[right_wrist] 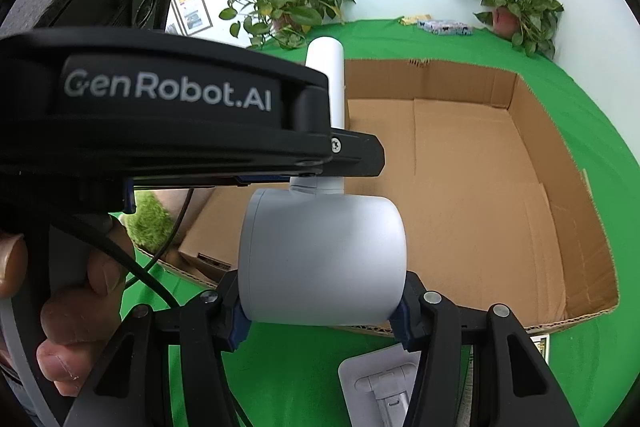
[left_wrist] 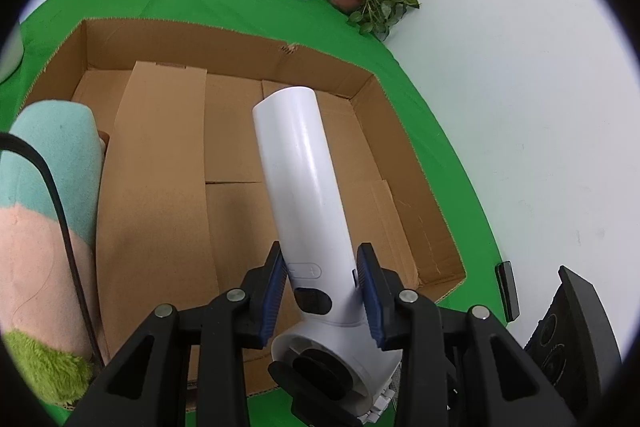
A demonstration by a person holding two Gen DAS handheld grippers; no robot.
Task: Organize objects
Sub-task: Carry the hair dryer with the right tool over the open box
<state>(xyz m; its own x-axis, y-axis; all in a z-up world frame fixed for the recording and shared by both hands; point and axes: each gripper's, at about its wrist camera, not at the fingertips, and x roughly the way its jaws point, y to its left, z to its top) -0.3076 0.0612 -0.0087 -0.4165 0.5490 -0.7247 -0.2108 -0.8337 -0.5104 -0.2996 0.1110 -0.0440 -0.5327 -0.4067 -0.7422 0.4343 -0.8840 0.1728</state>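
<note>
Vacuum (left_wrist: 304, 187) is pinched by your left gripper (left_wrist: 322, 291) and right gripper (right_wrist: 322, 311) over the box's (right_wrist: 560, 187) near edge; uneven release tips it.

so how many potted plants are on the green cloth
2. One potted plant stands at the far left corner of the green cloth, the other potted plant at the far right corner, both behind the cardboard box.

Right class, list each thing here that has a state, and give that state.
Left tongs: shut on white device's handle.
Right tongs: shut on its barrel.
White device: held above the box.
Cardboard box: open, plush toy at one end.
</note>
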